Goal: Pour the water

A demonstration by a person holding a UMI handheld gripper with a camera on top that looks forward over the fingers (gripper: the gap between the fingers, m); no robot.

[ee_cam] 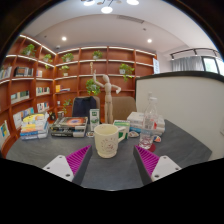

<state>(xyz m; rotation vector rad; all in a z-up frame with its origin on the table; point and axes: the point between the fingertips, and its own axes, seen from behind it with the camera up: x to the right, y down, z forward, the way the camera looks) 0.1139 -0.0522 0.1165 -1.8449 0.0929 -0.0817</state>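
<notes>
Risk of spilling — sitting mostly in how close mug (108, 139) and bottle (149, 127) are standing, with the gripper (112, 160) spread wide and holding nothing. Standing just ahead of the fingers and slightly toward the left one, the cream mug, handle turned right. Rising just beyond the right finger (148, 160), a clear plastic bottle — probably the water source, though its fill level not showing. Reaching for the bottle, likely clipping the mug's handle with the left finger (77, 159) and sliding it. Squeezing thin plastic too hard, possibly buckling it and pushing water out early. Crowding the far side of the table (110, 175): stacked books (68, 126) beyond the left finger, small boxes (128, 127) behind the mug, a wooden mannequin (102, 95) farther back. Leaving little room for tilting without knocking something over.
</notes>
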